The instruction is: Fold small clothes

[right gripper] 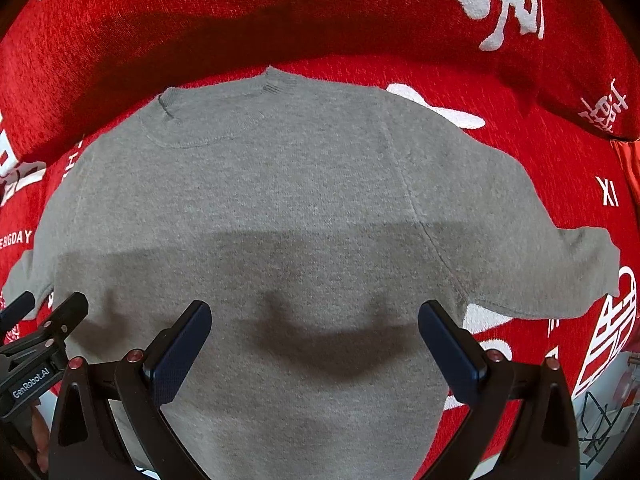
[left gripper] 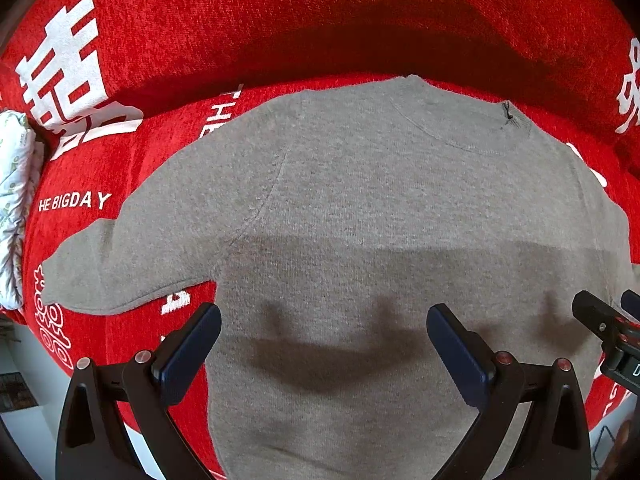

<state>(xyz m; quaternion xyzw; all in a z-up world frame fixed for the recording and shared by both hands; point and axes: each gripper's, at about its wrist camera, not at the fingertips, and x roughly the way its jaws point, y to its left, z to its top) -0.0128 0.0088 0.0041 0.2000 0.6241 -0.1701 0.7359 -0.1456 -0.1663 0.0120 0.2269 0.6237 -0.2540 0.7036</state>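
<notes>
Grey short-sleeved sweater (left gripper: 360,208) lies flat on red printed cover (left gripper: 168,32), collar away from both grippers. Left gripper (left gripper: 324,344) and right gripper (right gripper: 314,340) over its hem half, jaws spread, empty.

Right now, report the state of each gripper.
Left gripper: open, holding nothing, above the grey knit short-sleeved top.
Right gripper: open, holding nothing, above the same top.

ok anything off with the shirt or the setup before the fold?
Nothing stands out. The grey knit short-sleeved shirt lies flat and spread on the red printed cloth, collar away from the tools, both sleeves out. Left tool and right tool are open above its lower part.
</notes>
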